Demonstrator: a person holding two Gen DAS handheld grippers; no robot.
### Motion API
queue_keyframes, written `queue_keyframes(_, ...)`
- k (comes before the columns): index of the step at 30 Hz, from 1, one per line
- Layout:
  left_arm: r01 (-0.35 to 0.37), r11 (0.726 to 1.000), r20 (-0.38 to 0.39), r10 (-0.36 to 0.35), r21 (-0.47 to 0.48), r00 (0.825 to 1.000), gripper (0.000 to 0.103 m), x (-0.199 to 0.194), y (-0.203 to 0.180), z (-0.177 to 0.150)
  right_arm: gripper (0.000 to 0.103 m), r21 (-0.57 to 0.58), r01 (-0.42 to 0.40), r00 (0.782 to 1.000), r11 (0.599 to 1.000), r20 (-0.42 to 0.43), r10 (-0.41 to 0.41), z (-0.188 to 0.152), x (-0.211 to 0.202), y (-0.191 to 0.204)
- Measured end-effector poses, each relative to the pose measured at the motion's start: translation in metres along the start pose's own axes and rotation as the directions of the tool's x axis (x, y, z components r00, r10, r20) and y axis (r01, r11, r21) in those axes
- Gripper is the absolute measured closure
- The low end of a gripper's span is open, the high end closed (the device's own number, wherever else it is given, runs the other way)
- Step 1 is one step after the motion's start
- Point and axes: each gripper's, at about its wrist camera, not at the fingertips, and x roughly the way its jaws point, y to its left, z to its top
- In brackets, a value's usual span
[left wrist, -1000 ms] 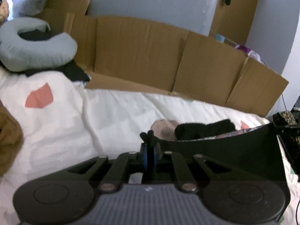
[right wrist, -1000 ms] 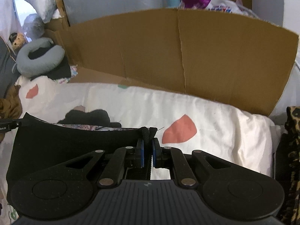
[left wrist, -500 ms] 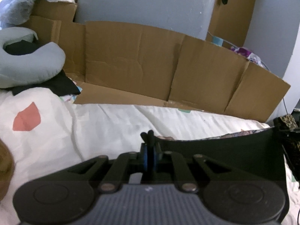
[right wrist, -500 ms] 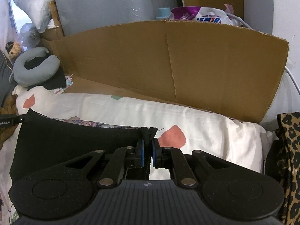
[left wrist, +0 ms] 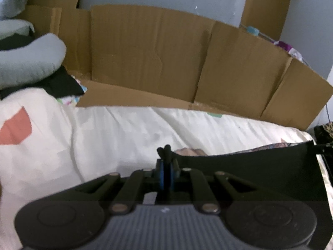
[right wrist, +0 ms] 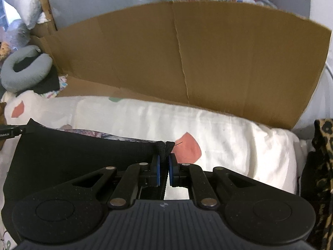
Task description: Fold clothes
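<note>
A black garment (left wrist: 260, 175) hangs stretched between my two grippers above the white bed sheet (left wrist: 129, 131). My left gripper (left wrist: 165, 156) is shut on its left top corner, and the cloth runs off to the right. My right gripper (right wrist: 164, 156) is shut on the other top corner of the black garment (right wrist: 79, 156), and the cloth runs off to the left. Patterned fabric (right wrist: 97, 134) shows just behind the garment's top edge.
A brown cardboard wall (left wrist: 158, 62) stands along the far side of the bed and also shows in the right wrist view (right wrist: 187, 58). A grey neck pillow (right wrist: 25, 70) lies on dark clothes at the far left. Leopard-print fabric (right wrist: 322, 166) is at the right edge.
Both grippers have carried the stretched black garment forward toward the cardboard wall. The dark and pink clothes that lay behind its edge are now mostly hidden by it.
</note>
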Motion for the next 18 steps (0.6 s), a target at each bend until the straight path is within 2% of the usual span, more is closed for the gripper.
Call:
queue_keyframes(13, 0.006, 1.000, -0.095, -0.004, 0.018, 0.996, 0.094, 0.039, 0.004, -0.013, 0.096, 0.005, -0.002, 0.993, 1.000, -0.118, 0.003, -0.006, 0.052, -0.001)
queue_keyframes(14, -0.001, 1.000, -0.092, 0.003, 0.020, 0.996, 0.091, 0.039, 0.004, -0.013, 0.096, 0.011, -0.003, 0.992, 1.000, -0.127, 0.005, -0.008, 0.056, -0.001)
queue_keyframes(15, -0.016, 1.000, -0.089, 0.017, 0.022, 0.996, 0.082, 0.038, 0.004, -0.012, 0.094, 0.018, -0.004, 0.991, 1.000, -0.136, 0.007, -0.009, 0.059, -0.002)
queue_keyframes(16, -0.032, 0.999, -0.086, 0.034, 0.018, 0.996, 0.071, 0.036, 0.005, -0.011, 0.085, 0.030, -0.005, 0.990, 1.000, -0.141, 0.009, -0.010, 0.062, -0.003)
queue_keyframes(18, -0.060, 0.998, -0.081, 0.059, -0.008, 0.995, 0.066, 0.031, 0.009, -0.010, 0.079, 0.081, -0.008, 0.990, 0.997, -0.138, 0.019, -0.011, 0.060, -0.010)
